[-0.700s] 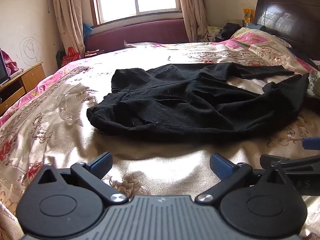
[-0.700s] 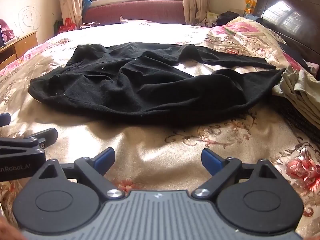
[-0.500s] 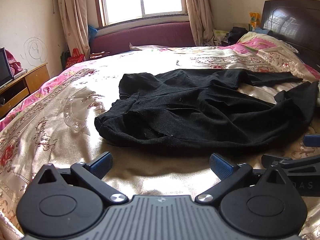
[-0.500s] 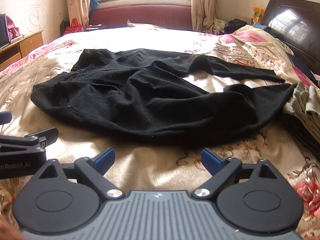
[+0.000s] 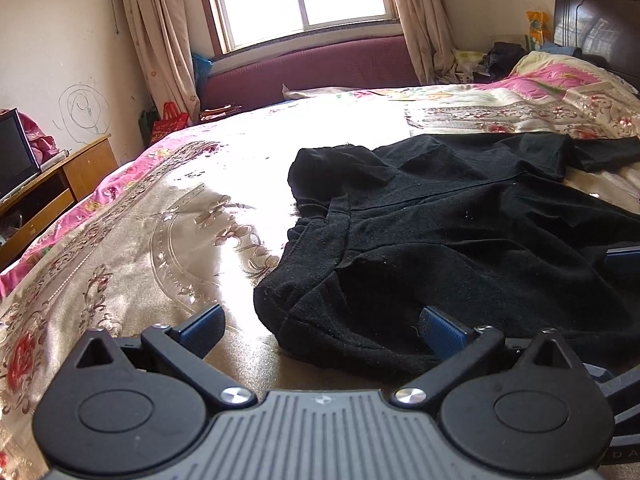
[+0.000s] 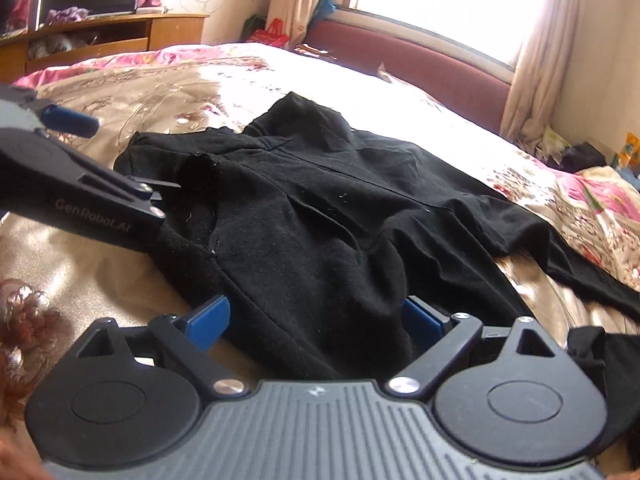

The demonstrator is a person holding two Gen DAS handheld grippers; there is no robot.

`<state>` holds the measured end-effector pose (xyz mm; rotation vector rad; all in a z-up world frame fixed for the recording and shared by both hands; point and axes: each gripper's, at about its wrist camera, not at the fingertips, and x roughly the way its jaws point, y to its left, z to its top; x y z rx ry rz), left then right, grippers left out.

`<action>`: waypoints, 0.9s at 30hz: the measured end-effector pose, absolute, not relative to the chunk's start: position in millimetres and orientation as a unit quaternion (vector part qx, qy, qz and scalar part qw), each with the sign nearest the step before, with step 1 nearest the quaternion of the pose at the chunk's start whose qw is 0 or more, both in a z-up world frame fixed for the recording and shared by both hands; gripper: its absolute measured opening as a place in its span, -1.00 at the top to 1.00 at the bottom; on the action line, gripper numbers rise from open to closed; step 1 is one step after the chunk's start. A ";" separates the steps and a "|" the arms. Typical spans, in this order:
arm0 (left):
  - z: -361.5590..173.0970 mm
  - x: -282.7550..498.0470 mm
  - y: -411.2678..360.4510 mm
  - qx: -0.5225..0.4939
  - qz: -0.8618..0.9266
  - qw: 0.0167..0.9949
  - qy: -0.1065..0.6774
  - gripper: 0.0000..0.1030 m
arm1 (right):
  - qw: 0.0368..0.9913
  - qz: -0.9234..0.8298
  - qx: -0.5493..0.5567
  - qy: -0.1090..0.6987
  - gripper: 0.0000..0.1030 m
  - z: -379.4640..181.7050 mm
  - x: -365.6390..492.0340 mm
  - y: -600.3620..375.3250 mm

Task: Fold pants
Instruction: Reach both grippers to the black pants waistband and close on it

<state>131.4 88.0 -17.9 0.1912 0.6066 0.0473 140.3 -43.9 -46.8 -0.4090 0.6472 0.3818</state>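
Black pants (image 5: 460,232) lie crumpled on the gold flowered bedspread (image 5: 120,260), waist end to the left, legs trailing right. In the left wrist view my left gripper (image 5: 322,330) is open, its blue pads either side of the near waist corner, not pressing it. In the right wrist view my right gripper (image 6: 316,322) is open too, with a fold of the pants (image 6: 320,220) lying between its wide jaws. The left gripper (image 6: 132,168) shows there at the left, at the waist edge. One leg (image 6: 560,256) stretches off to the right.
A dark headboard (image 5: 592,16) and a pink quilt (image 5: 560,84) lie at the right. A maroon bench (image 5: 312,68) runs under the window. A wooden cabinet (image 5: 52,184) with a screen stands left of the bed. Bedspread left of the pants is bare.
Both grippers have moved forward and down from the bare bedspread to the pants. Fabric now lies between each pair of jaws. The right view has swung toward the waist end.
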 end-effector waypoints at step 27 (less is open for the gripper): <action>-27.5 161.3 116.2 0.086 -0.060 0.942 0.318 -0.02 | 0.882 0.263 -0.214 0.327 0.07 -51.8 154.5 -16.8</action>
